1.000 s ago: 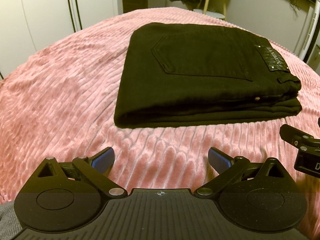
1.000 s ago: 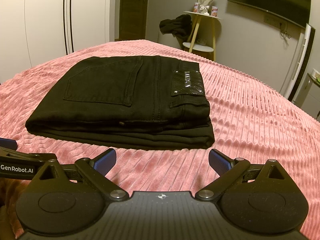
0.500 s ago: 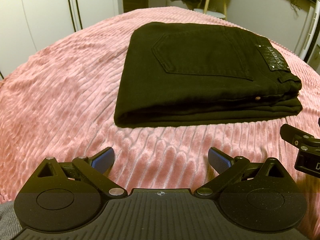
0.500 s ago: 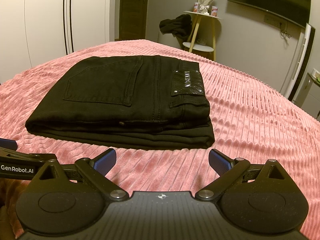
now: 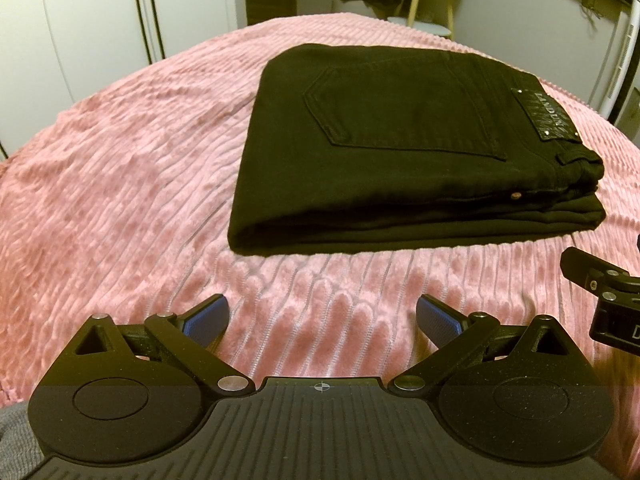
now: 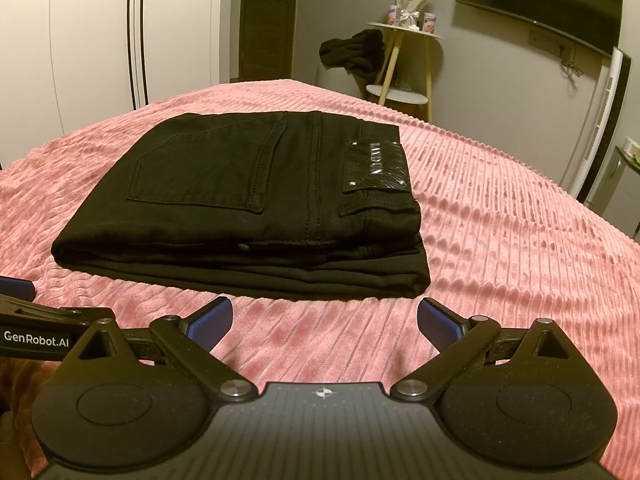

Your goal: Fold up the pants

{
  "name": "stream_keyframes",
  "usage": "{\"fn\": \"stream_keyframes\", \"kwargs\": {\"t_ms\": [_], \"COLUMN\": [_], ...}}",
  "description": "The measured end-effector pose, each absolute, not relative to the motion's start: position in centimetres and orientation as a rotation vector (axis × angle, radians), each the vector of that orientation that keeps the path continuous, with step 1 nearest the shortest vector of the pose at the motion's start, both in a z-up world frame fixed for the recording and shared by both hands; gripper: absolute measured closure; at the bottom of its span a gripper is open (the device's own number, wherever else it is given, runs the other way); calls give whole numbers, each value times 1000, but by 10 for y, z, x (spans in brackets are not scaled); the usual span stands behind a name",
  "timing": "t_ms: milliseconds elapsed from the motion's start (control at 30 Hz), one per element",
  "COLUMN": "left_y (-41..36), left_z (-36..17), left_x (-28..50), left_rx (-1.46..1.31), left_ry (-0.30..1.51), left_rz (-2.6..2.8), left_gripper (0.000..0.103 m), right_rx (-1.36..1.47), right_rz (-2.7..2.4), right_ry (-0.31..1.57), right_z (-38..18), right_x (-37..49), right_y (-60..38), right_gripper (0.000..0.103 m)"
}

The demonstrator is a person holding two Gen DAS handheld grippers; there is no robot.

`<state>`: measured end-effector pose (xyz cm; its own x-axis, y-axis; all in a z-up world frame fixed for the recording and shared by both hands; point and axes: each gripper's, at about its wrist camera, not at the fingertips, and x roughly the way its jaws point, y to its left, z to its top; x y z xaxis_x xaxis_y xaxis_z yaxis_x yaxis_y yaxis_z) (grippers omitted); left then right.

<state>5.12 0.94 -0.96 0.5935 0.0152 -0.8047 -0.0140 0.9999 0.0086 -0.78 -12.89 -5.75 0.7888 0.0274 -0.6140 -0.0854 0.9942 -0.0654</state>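
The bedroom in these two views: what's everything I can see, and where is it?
pants: one, black, folded, on the bed
bedspread: one, pink, ribbed, covers the bed
side table: one, white, wooden legs, beyond the bed
dark clothing: one heap, beside the table
bouquet: one, cream, on the table
TV: one, black, on the wall
wardrobe: white doors, left
left gripper: open, empty
right gripper: open, empty

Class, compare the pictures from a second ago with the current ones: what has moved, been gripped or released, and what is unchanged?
Nothing visibly changed. The folded black denim pants lie in the same spot on the pink ribbed bedspread. The left tool and right tool stay open and empty, hovering short of the pants' near edge.
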Motion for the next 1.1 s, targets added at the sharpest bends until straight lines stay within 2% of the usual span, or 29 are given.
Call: {"fn": "stream_keyframes", "kwargs": {"t_ms": [1100], "left_y": [6], "left_z": [-7], "left_x": [50], "left_rx": [44], "left_ry": [908], "left_rz": [13], "left_gripper": [0], "right_rx": [-96], "right_rz": [66], "right_ry": [649], "right_z": [-56], "right_x": [-8], "right_y": [-130], "right_gripper": [4]}}
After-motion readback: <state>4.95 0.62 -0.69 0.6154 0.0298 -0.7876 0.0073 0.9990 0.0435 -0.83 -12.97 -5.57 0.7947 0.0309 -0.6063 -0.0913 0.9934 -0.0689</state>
